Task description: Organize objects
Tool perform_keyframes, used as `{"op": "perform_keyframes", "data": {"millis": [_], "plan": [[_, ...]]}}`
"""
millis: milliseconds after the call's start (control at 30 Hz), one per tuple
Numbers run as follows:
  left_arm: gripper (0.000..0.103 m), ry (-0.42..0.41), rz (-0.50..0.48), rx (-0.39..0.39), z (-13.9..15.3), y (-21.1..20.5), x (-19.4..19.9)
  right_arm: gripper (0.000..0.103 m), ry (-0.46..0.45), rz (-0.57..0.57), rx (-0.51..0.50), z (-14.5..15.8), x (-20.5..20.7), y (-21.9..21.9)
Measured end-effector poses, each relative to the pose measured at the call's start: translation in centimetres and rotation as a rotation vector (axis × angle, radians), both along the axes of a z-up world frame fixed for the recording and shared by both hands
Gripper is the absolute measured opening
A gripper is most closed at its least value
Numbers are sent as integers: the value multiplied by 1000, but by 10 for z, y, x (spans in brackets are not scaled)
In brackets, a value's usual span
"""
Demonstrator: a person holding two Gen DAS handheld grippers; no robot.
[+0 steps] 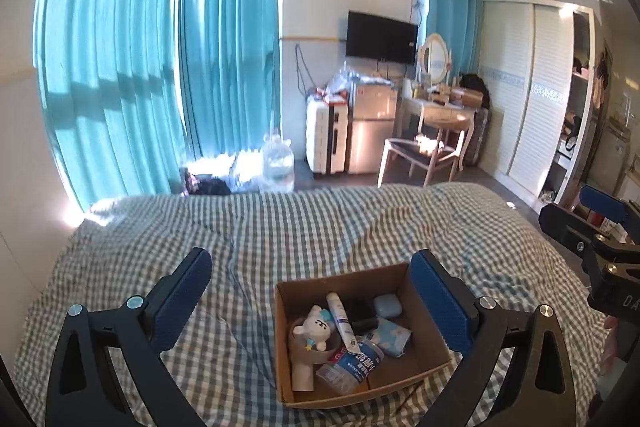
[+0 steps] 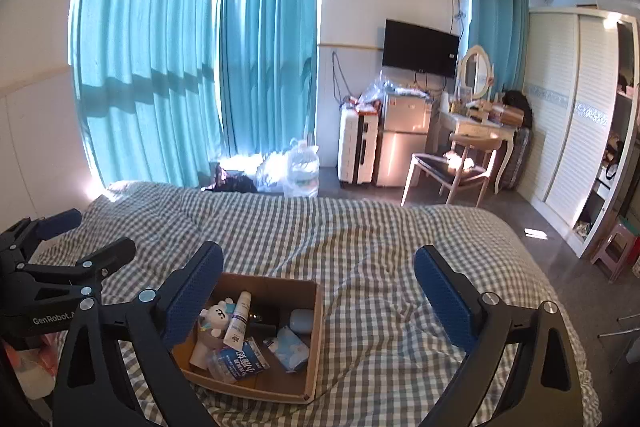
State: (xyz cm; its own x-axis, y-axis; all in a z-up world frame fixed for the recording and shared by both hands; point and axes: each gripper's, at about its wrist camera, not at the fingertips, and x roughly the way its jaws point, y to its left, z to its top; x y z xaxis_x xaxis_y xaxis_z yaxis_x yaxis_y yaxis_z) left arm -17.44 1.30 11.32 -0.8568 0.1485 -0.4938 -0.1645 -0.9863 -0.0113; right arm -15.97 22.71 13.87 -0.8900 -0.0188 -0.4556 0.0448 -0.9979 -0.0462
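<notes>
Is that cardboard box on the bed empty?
No, the cardboard box holds several things, among them a white bear toy, a white tube and a water bottle.

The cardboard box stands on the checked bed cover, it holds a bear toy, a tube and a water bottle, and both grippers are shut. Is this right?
Not quite: both grippers are open. The left gripper and right gripper have jaws spread wide with nothing between them, as each wrist view shows. The rest is right.

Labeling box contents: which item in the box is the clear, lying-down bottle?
The plastic bottle with the blue label, at the box's near edge; the white tube is opaque.
</notes>
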Motion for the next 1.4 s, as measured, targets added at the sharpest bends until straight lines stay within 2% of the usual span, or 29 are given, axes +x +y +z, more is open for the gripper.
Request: {"op": "perform_keyframes", "data": {"millis": [200,433,533,633,733,900,1000,1133,1400], "plan": [[103,102,5,-7,39,-4,56,100,79,-14,11,33,58,-2],[103,180,-2,-14,49,-9,104,101,134,-19,7,38,110,1],[103,206,-24,4,39,-12,116,101,136,-15,11,23,124,0],[103,247,-43,25,21,-18,129,102,160,-21,1,-5,132,0],[103,286,-20,18,2,-24,136,102,151,-29,28,-40,126,-1],[103,243,49,25,-50,-29,127,102,144,-28,14,-89,116,-2],[103,233,50,18,-74,-27,130,102,154,-25,1,-102,118,-1],[103,204,49,11,-95,-28,132,102,165,-47,38,-119,119,-4],[103,187,74,30,-102,-32,136,102,141,-53,12,-139,120,-7]]}}
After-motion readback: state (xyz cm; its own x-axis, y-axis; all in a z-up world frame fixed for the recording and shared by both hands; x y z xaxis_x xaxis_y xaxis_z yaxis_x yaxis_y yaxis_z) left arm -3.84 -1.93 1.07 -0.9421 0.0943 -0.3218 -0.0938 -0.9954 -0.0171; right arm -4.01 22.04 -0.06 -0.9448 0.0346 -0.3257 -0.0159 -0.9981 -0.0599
